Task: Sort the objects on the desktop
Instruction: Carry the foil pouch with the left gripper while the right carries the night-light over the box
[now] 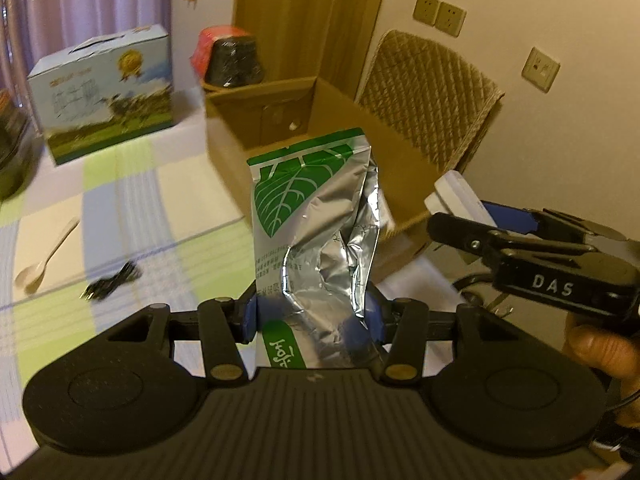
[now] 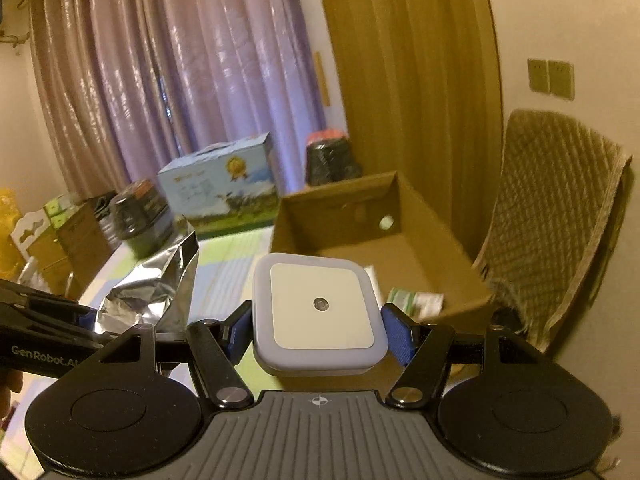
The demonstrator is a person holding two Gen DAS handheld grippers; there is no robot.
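Black "DAS" hand-held gripper [image 1: 440, 216], "GenRobot.AI" hand-held gripper [image 1: 312, 312]

the left gripper [image 1: 312, 312] is clamped on a foil pouch [image 1: 316, 216]; the right gripper [image 2: 316, 334], just to its right, pinches a square white device [image 2: 320, 312].

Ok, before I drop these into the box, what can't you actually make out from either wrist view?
- Cardboard box floor: right wrist view, the square light covers the near part; small packets inside are blurred.
- Foil pouch lower end: left wrist view, hidden behind the left gripper body.
- Dark object on the tablecloth: left wrist view, motion-blurred, unidentifiable.
- Right gripper fingers' contact with the light's sides: hidden by its rim.
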